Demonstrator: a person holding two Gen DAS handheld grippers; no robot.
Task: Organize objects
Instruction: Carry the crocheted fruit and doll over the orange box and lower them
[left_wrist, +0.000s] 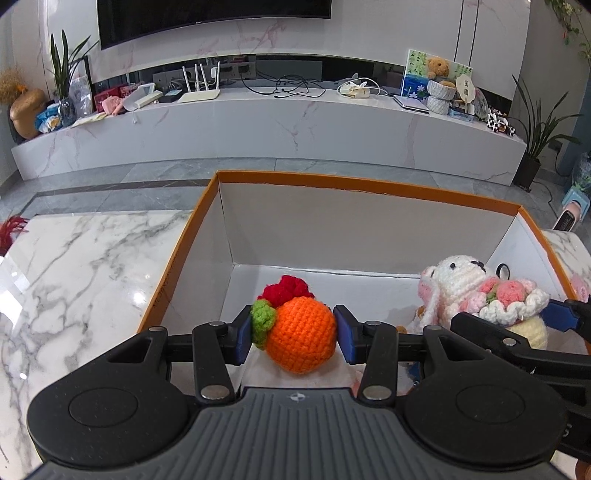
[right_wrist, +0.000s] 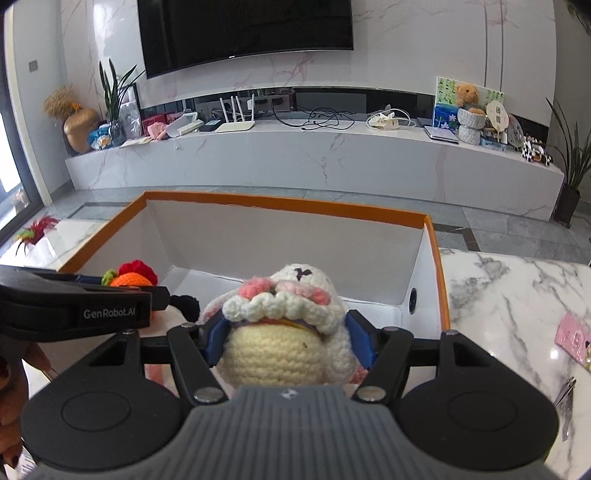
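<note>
Nearest the left wrist lens, the left gripper (left_wrist: 294, 334) has its blue pads pressed against both sides of a crocheted orange (left_wrist: 302, 334), which carries a green leaf at its 9 o'clock and a red tuft at its 11 o'clock. It hangs over the near part of an orange-rimmed cardboard box (left_wrist: 364, 184) with white inner walls; whether the fruit touches the floor of the box cannot be told.

At 3 o'clock of the orange, the right gripper (right_wrist: 286, 341) is closed around the cream base of a crocheted rabbit doll (right_wrist: 280, 332), a white figure with pink flowers and a frilled collar. From the right wrist camera the doll's head points toward 12 o'clock, into the box, and the orange shows at 9 o'clock, just behind the left tool.

Both toys sit within the box outline, side by side and near each other but apart. A dark pom-pom shape between them may belong to something already lying inside, though too little of it shows to say.

Judging by this, the sorting is well along: two items are carried to the container and only need releasing. Still outside on the marble table (right_wrist: 517, 295) are a pink card (right_wrist: 574, 334) at 3 o'clock and a red feathery ornament (right_wrist: 37, 229) at 9 o'clock, which may remain to be gathered.
</note>
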